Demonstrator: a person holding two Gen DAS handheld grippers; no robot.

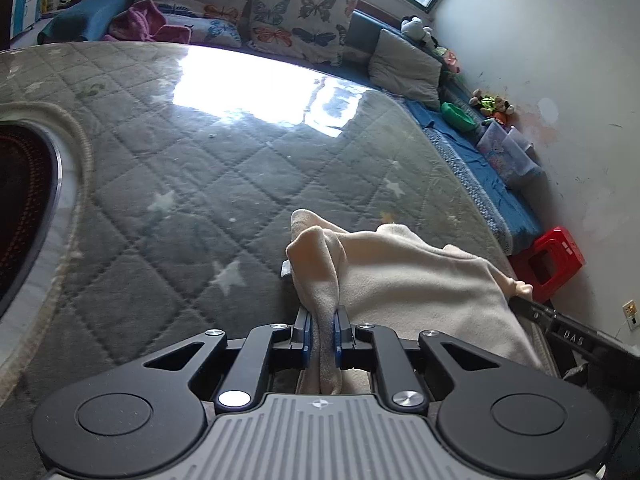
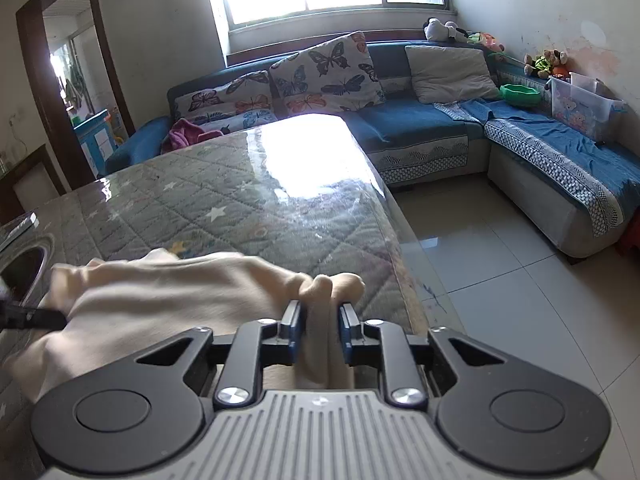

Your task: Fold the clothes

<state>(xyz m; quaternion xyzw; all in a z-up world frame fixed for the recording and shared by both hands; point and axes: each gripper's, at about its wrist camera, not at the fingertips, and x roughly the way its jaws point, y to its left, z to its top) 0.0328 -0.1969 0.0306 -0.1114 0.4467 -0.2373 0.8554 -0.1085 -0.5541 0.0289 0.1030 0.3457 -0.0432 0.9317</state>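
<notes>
The cream garment (image 1: 420, 276) lies at the near edge of the table (image 1: 240, 168), which is covered by a grey quilted mat with white stars under a glossy sheet. The left gripper (image 1: 321, 334) is closed on a bunched fold of the garment, with cloth pinched between its 2 blue pads (image 1: 307, 336) and rising ahead of them. The right gripper (image 2: 319, 330) also clamps a gathered fold of the same garment (image 2: 160, 292), its fingers set slightly wider around thicker cloth. In the left wrist view, the right gripper (image 1: 536, 312) enters from the right, at the garment's far corner. The fabric spans between both grippers, partly lifted. A blue sofa (image 2: 420, 128) with butterfly cushions (image 2: 328, 72) stands beyond the table.
</notes>
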